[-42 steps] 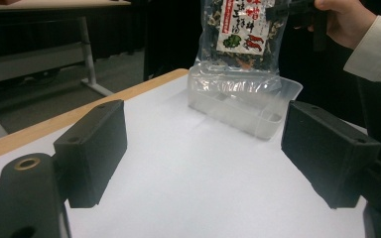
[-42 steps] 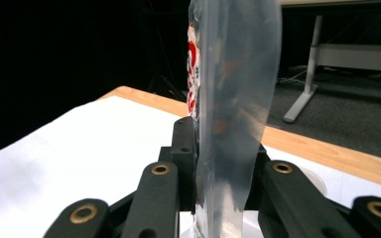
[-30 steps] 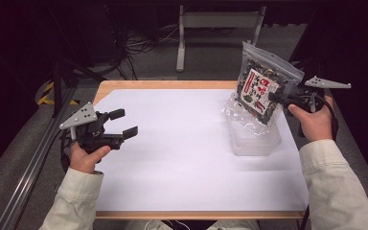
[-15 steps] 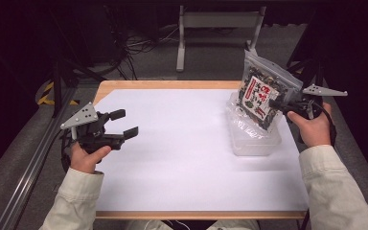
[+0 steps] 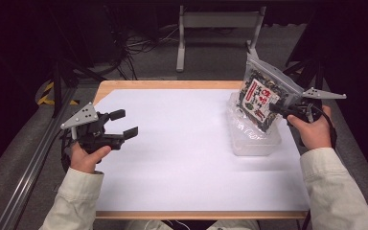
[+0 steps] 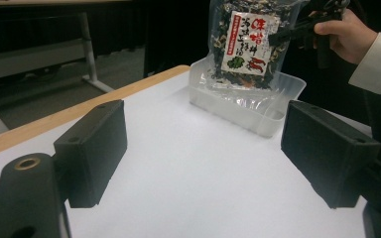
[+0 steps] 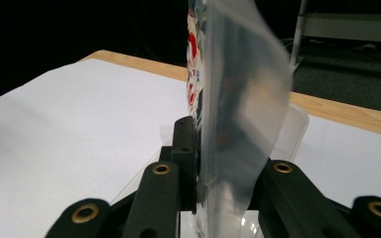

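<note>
Two claws: the right claw (image 5: pixel 274 109) pinches a clear printed food pouch (image 5: pixel 261 98) upright over the clear plastic tub (image 5: pixel 254 139) (bench's right edge); the left claw (image 5: pixel 124 123) gapes, empty.

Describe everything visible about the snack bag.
The bag is a clear plastic pouch with a sealed top strip, packed with dark dried pieces and fronted by a white label with red characters. It stands roughly upright, tilted, its bottom inside the clear tub at the table's right side. The right gripper is shut on its edge, the film pinched between the jaws in the right gripper view. Nothing else touches it.
</note>
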Available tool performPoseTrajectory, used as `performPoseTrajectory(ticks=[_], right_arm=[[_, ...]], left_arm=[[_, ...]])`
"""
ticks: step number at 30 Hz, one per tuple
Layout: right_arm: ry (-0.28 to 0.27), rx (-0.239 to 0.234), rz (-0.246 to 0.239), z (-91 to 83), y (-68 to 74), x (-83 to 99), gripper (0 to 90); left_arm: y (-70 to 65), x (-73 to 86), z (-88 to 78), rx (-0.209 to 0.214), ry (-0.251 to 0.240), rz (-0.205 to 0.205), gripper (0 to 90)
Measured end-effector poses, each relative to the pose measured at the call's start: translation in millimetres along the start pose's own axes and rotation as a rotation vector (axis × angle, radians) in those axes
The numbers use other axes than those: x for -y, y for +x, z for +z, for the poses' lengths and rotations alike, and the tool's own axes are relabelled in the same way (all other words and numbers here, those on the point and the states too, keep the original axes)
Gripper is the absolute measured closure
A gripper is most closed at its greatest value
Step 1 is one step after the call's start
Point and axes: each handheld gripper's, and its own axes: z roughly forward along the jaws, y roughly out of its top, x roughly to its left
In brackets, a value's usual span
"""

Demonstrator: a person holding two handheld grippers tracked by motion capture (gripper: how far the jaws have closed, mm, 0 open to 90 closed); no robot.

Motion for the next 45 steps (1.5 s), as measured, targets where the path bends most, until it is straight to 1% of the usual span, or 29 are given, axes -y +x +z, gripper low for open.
performPoseTrajectory(ticks=[3,5,8,13,18,21,26,29,31,33,34,37,43,45], right_arm=[[0.0,0.0,-0.001,-1.3,-0.6,1.3,76.5],[0.01,0.004,-0.006,-1.5,0.2,1.3,76.6],[0.056,0.013,-0.034,2.4,3.5,2.9,76.6],[0.083,0.019,-0.071,8.9,8.9,5.9,76.5],[0.083,0.013,-0.057,9.5,7.1,10.4,76.5],[0.093,0.01,-0.054,13.0,6.3,14.7,76.4],[0.081,-0.003,-0.024,12.3,1.9,18.7,76.4],[0.065,-0.013,0.005,11.3,-2.9,24.5,76.4],[0.042,-0.019,0.022,10.4,-7.8,30.9,76.4],[0.037,-0.02,0.029,9.8,-8.3,32.8,76.4],[0.027,-0.023,0.02,9.9,-8.6,34.2,76.4],[0.026,-0.019,-0.001,9.5,-5.2,35.1,76.3],[0.019,-0.017,-0.001,9.1,-5.5,35.8,76.2],[0.019,-0.015,-0.002,9.1,-4.8,35.7,76.2]], left_arm=[[0.0,0.1,0.1,0.0,0.002,-0.001,19.0],[-0.1,0.1,-0.1,0.0,0.002,-0.001,19.0],[-0.1,0.3,-0.3,-0.001,-0.001,-0.003,19.1],[0.4,0.3,-0.9,-0.002,-0.002,-0.001,19.0],[0.7,0.9,-0.4,-0.002,0.001,-0.003,19.0],[0.4,0.9,-0.3,0.0,0.004,-0.004,19.0],[0.4,1.1,0.5,0.001,0.004,-0.003,19.0],[-0.2,1.2,1.0,0.0,0.005,-0.004,19.0],[-0.3,1.1,1.1,0.0,0.004,-0.004,19.0],[-0.4,1.0,1.1,0.0,0.004,-0.006,19.0],[-0.3,1.0,1.2,0.001,0.004,-0.006,19.0],[-0.3,1.2,1.8,0.003,0.007,-0.009,19.0],[0.7,1.9,1.2,0.002,0.008,-0.009,19.0],[1.1,3.3,1.5,-0.002,0.017,-0.006,19.1]])
